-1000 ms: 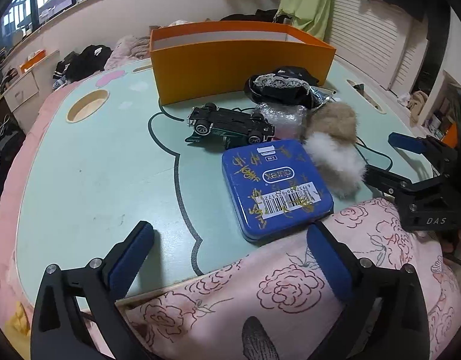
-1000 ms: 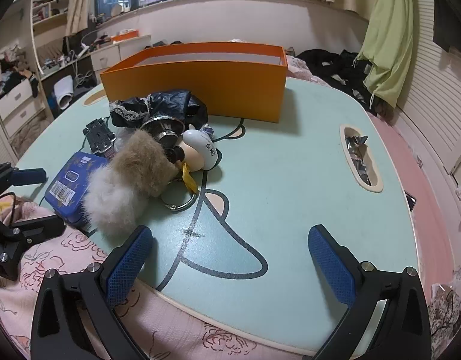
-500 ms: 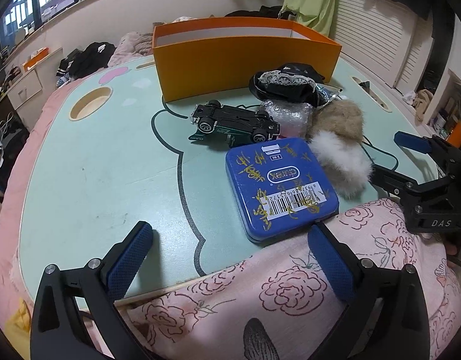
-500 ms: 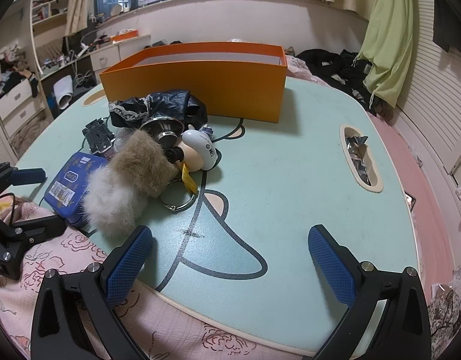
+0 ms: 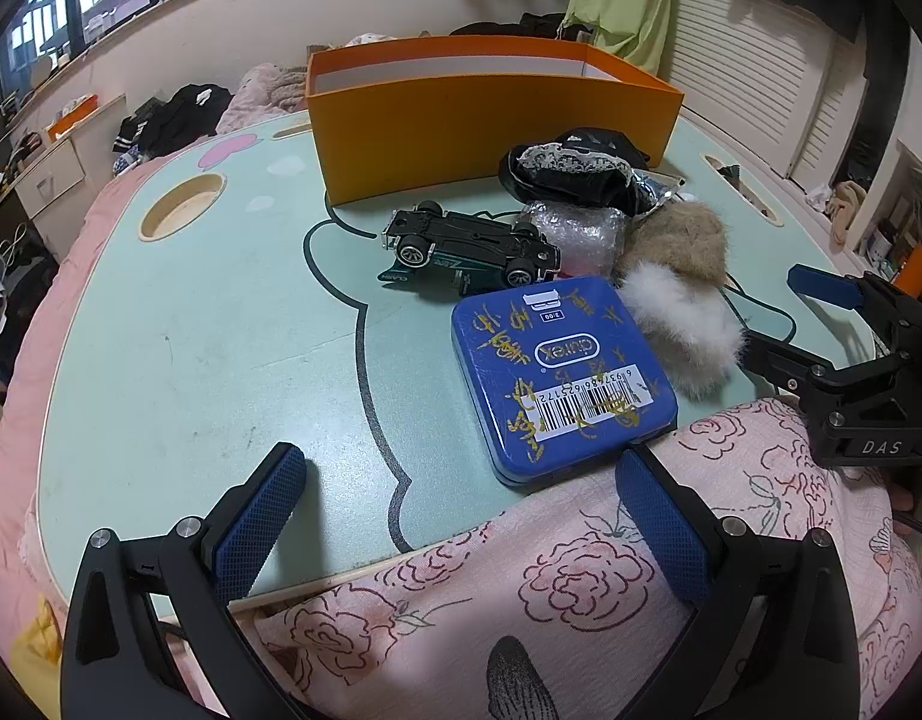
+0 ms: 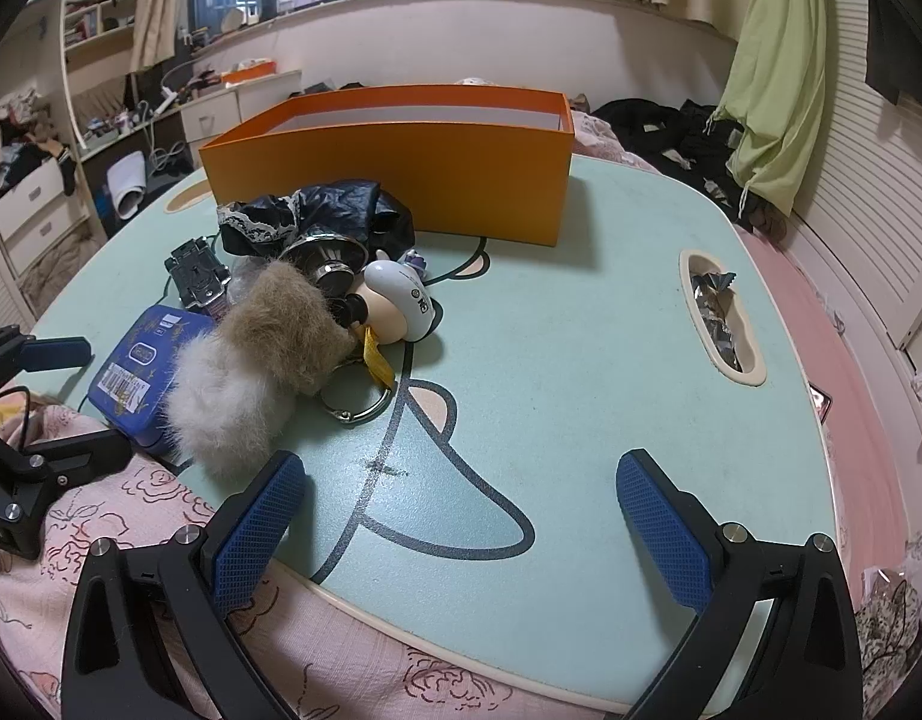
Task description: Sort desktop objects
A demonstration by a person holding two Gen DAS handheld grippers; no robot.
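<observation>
A blue tin (image 5: 562, 375) lies flat, barcode label up, at the near edge of the pale green table (image 5: 179, 336), its near corner overhanging onto a rose-print pink blanket (image 5: 520, 588); in the left wrist view it sits at about 1 o'clock from the left gripper (image 5: 461, 516), whose blue-padded jaws stand wide apart and hold nothing, the right pad almost at the tin's overhanging corner. The tin is nearly square, turned a little so one corner points toward the camera. Just beyond it, at 12 o'clock, a toy car (image 5: 469, 246) lies upside down, wheels up, its long axis running roughly 9 to 3 o'clock across the view. At 2 o'clock from the tin, touching its edge, is a brown-and-white fur pompom (image 5: 679, 294), with a black lace-trimmed cloth (image 5: 574, 174) and a bubble-wrapped packet (image 5: 571, 228) behind; the open orange box (image 5: 490, 114) stands farther back at 12 o'clock. The right gripper (image 6: 461, 516), likewise spread wide and empty, hovers over the table's near edge with the pompom at its 10 o'clock, beside a small figurine (image 6: 398, 306) and a key ring (image 6: 359, 405). Nothing appears sorted yet; the step in hand looks like an approach to a first pick. The next move probably calls for closing on the tin's edges, or across the car's narrow width, then a carry to the box.
</observation>
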